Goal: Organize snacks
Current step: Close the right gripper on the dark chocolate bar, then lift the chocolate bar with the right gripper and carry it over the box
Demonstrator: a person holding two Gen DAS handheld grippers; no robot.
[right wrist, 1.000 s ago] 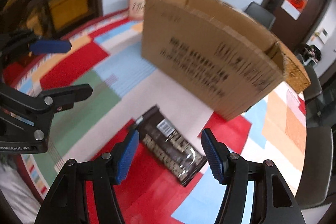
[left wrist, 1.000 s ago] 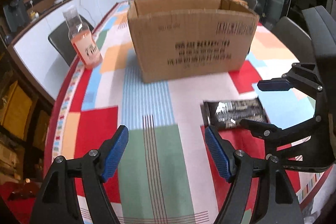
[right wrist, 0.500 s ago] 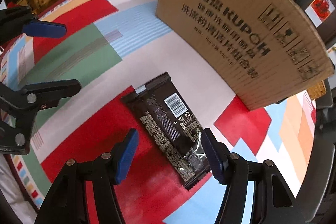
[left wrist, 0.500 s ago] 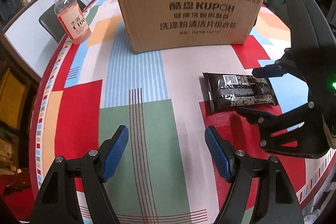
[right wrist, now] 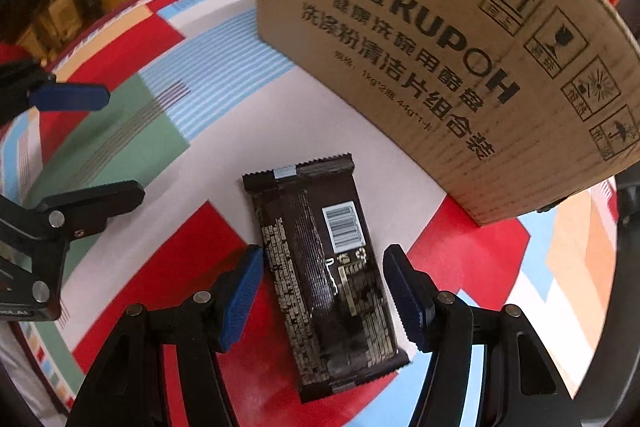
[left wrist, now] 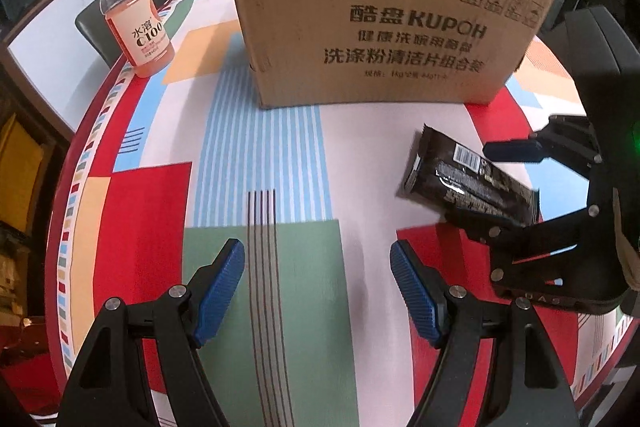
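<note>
Tablecloth, patchwork of red, green and blue, covers my round table; cardboard box stands behind. Snack packet lies flat between my right gripper's spread jaws, untouched; my left gripper gapes, empty.

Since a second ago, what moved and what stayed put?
Both grippers came down toward the table. The right gripper now has its open jaws on either side of the dark snack packet, not squeezing it. The left gripper stays open over bare tablecloth. The packet, cardboard box and drink bottle haven't moved.
</note>
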